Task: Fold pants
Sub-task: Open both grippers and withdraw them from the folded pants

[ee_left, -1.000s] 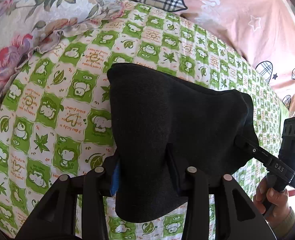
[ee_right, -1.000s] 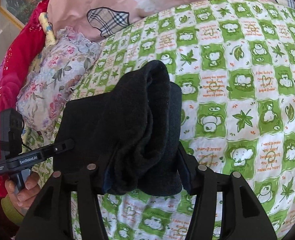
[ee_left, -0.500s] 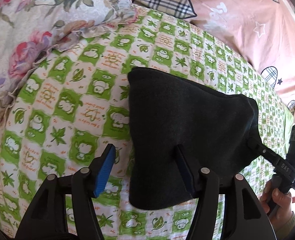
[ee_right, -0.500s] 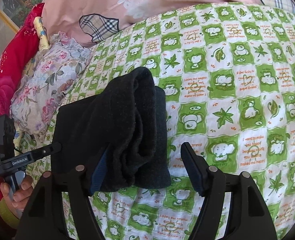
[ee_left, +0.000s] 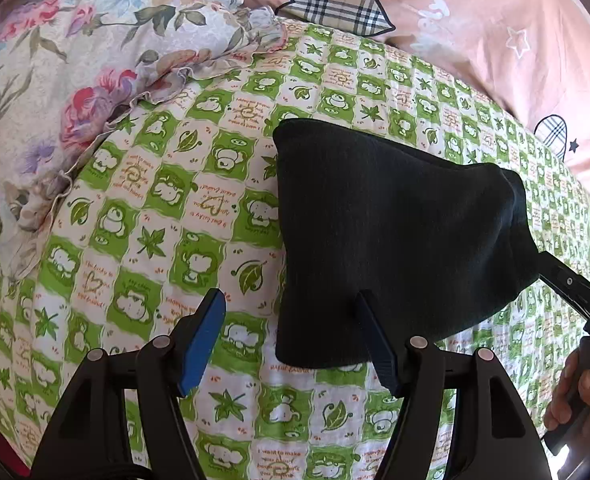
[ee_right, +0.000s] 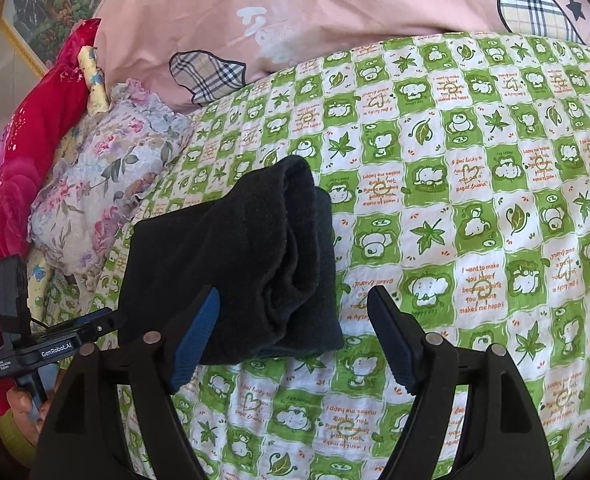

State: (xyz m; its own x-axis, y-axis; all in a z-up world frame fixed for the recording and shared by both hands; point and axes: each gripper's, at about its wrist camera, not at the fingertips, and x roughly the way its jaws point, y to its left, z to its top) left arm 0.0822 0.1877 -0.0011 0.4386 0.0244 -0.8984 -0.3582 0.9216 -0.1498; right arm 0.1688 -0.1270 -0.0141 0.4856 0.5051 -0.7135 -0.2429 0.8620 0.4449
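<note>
1. On the green-checked bedspread [ee_left: 143, 216], your folded black pants [ee_left: 395, 236] lie flat;
2. Your left gripper [ee_left: 291, 336] jaws are opening, gripping nothing;
3. Your right gripper [ee_right: 295, 332] likewise, pants released.

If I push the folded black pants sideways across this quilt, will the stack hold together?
Probably not well. The folded black pants look like thick, soft fleece with loose rolled layers, so they would likely bunch or unroll. The quilt looks textured, so expect drag rather than sliding.
</note>
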